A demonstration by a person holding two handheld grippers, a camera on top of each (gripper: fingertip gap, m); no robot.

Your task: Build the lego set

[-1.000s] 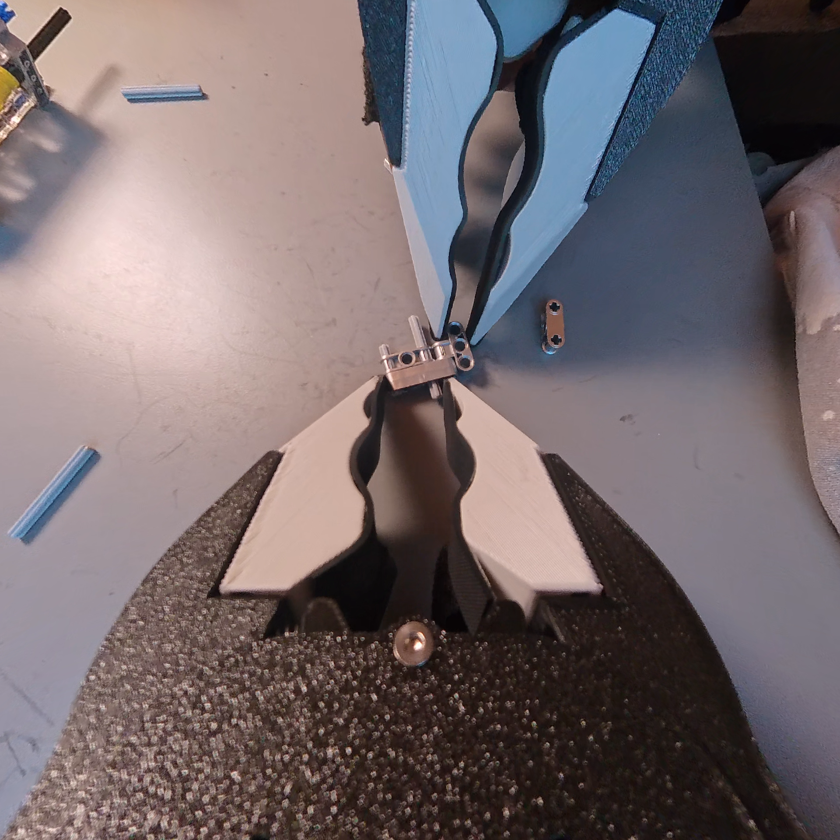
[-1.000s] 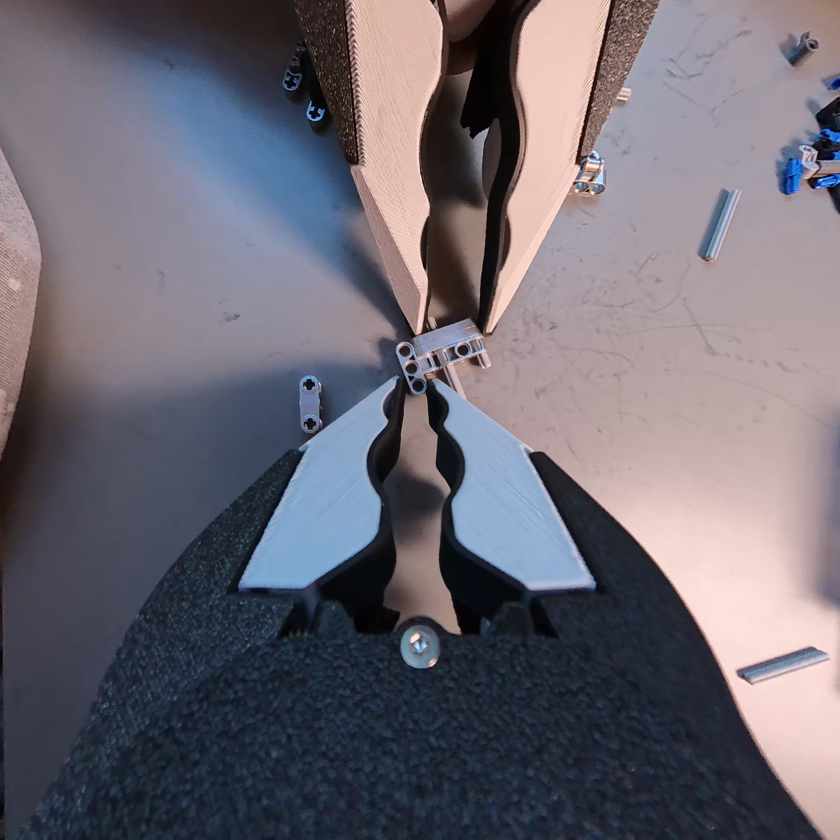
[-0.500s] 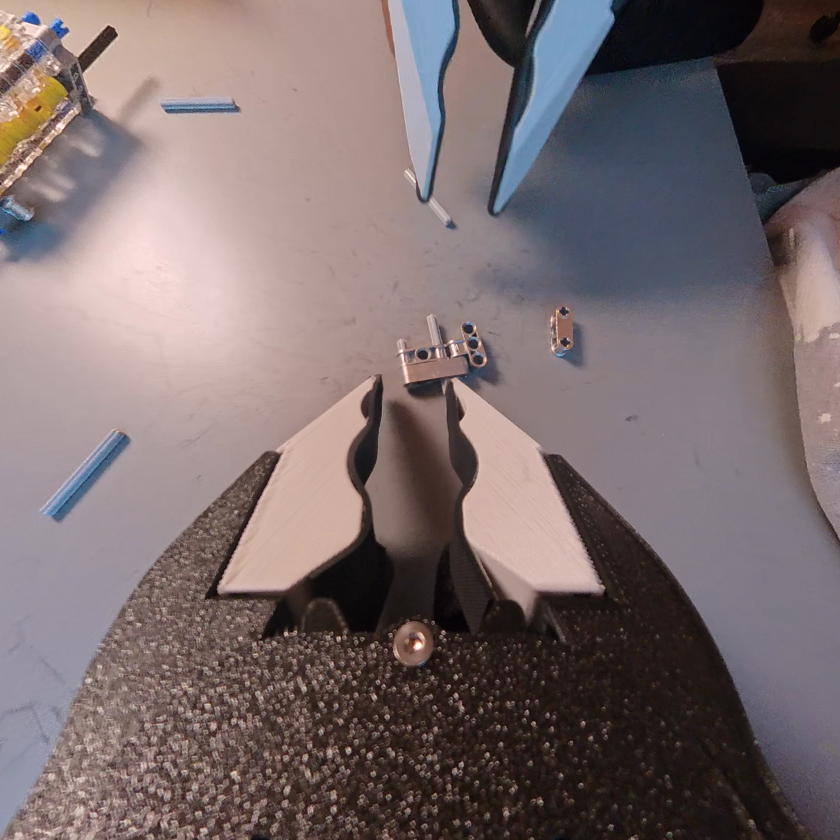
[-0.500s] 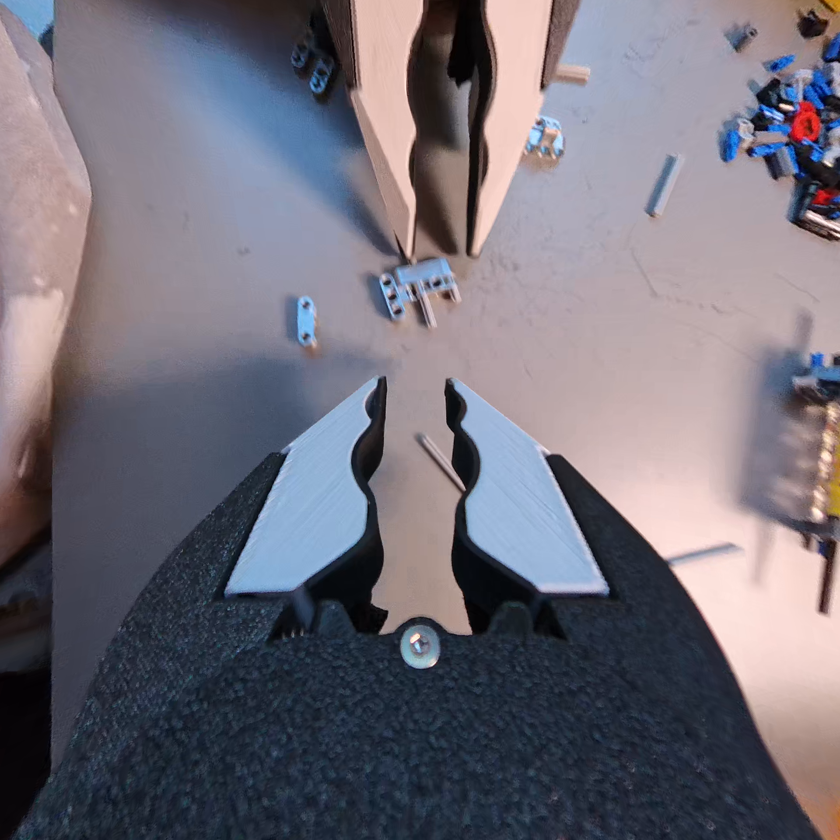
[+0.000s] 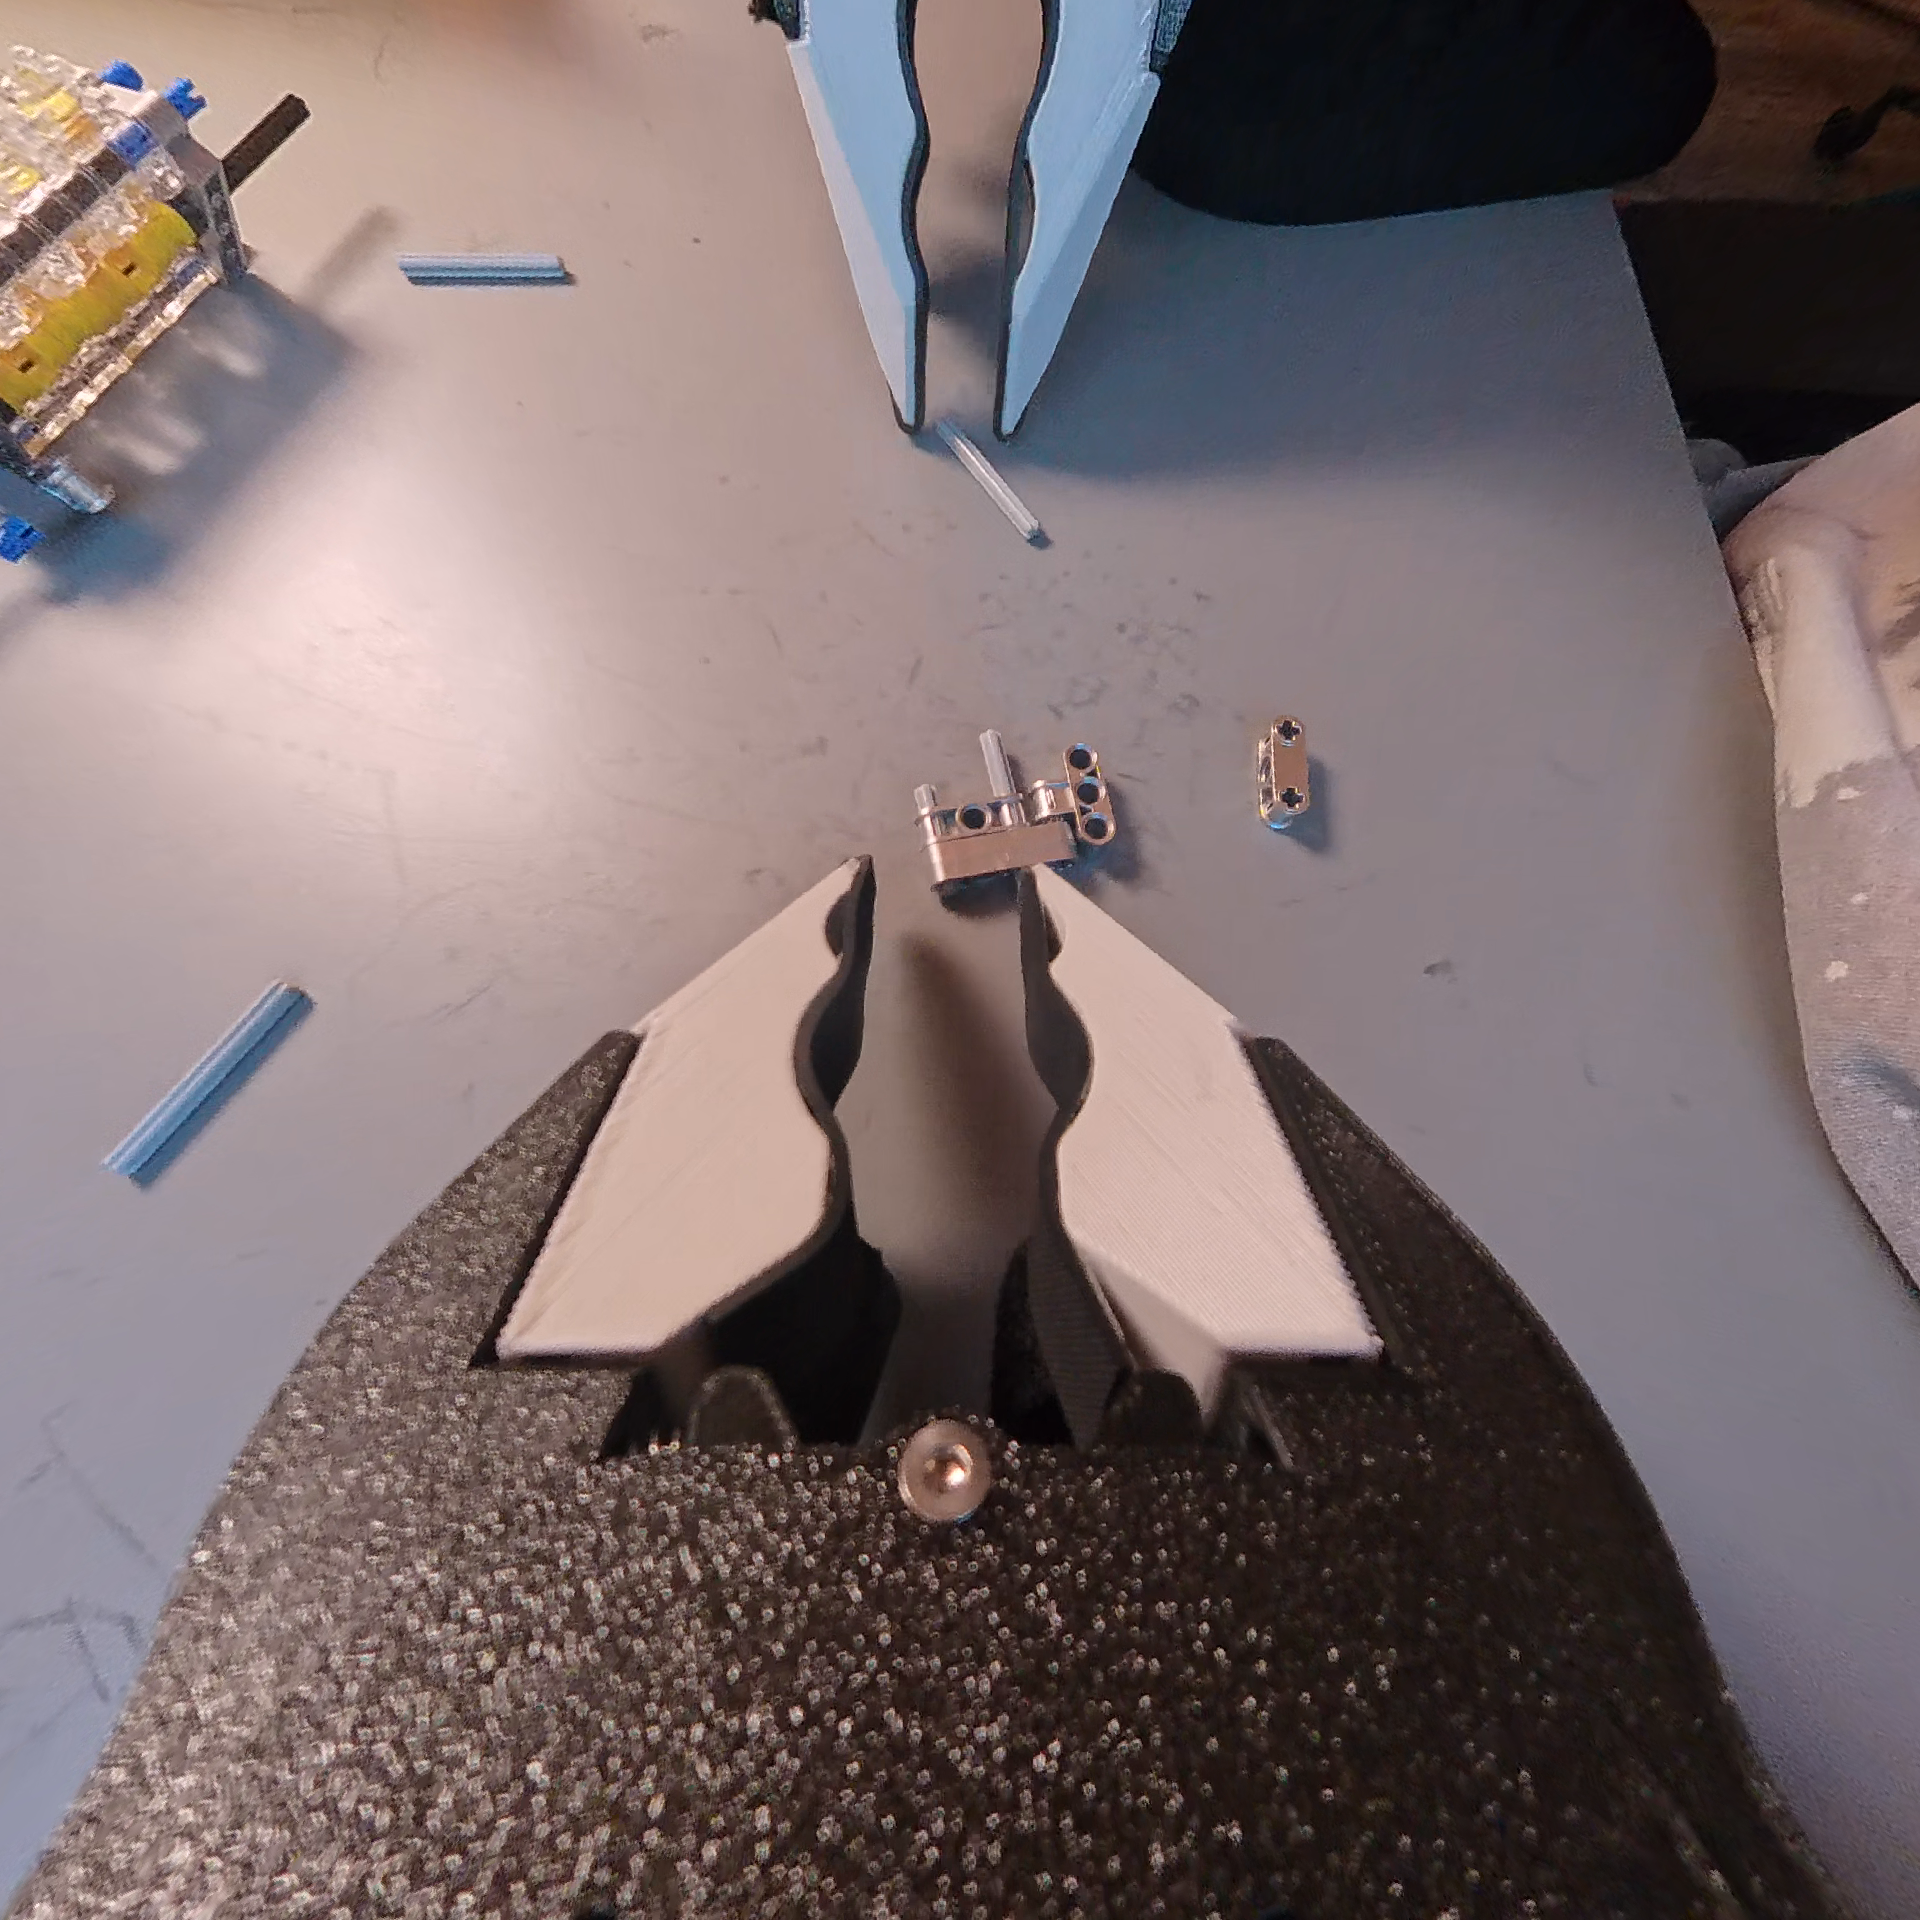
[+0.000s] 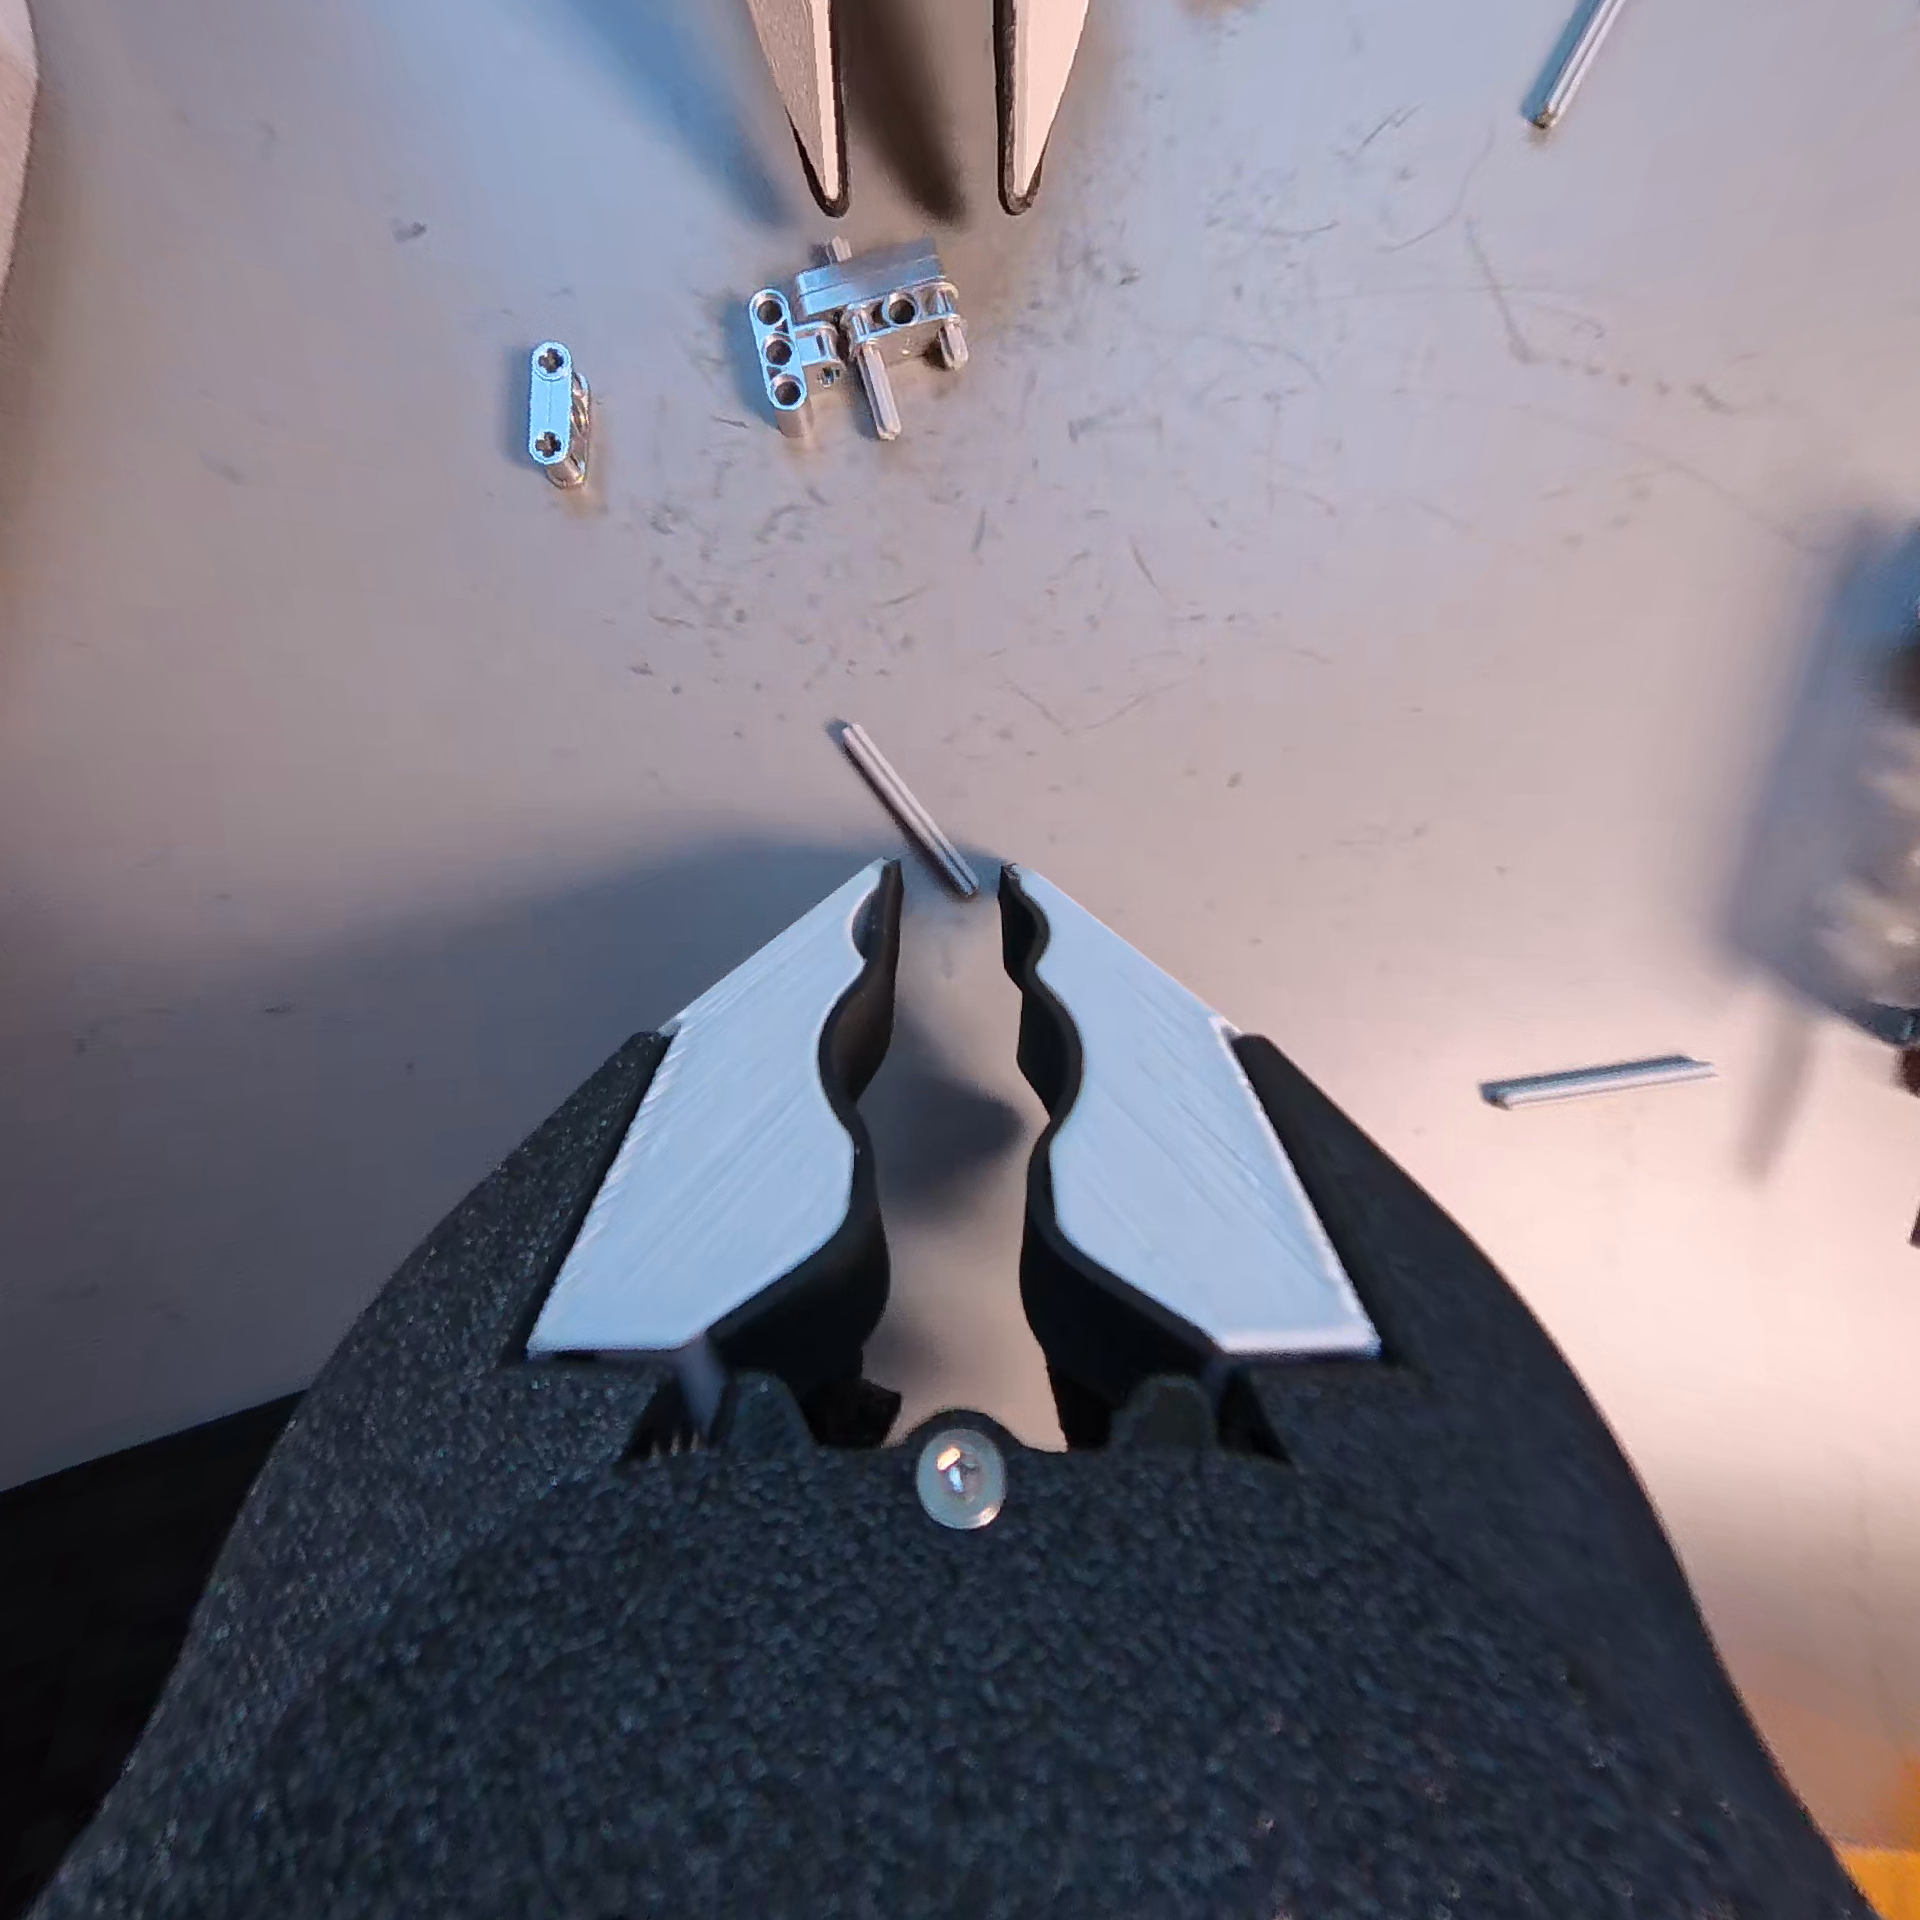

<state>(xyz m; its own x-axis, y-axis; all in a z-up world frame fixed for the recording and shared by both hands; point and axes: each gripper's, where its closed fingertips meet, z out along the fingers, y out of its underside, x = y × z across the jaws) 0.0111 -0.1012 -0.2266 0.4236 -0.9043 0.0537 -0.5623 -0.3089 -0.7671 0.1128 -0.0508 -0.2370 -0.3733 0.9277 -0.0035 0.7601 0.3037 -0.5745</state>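
Note:
A small grey assembly of toy beams and pins (image 5: 1006, 824) lies on the grey table just beyond my left gripper (image 5: 943, 871), which is open and empty. It also shows in the right wrist view (image 6: 862, 322). My right gripper (image 6: 948, 873) is open with its tips on either side of the near end of a thin grey axle (image 6: 906, 808) that lies on the table. In the left wrist view the right gripper (image 5: 958, 426) stands over that axle (image 5: 989, 480). The left gripper's fingertips (image 6: 1023, 197) show at the top of the right wrist view.
A short grey two-hole link (image 5: 1284, 771) lies right of the assembly, also in the right wrist view (image 6: 556, 414). Loose blue-grey axles (image 5: 206, 1083) (image 5: 483, 268) (image 6: 1595, 1078) lie about. A yellow and clear brick model (image 5: 88, 270) stands far left. Pale cloth (image 5: 1839, 831) lies past the table's right edge. My hands' fingertips stand some 12 cm from each other.
Both grippers have let go of the assembly and opened. The right gripper has pulled back from it and come down over the thin axle. The left gripper has backed off slightly.

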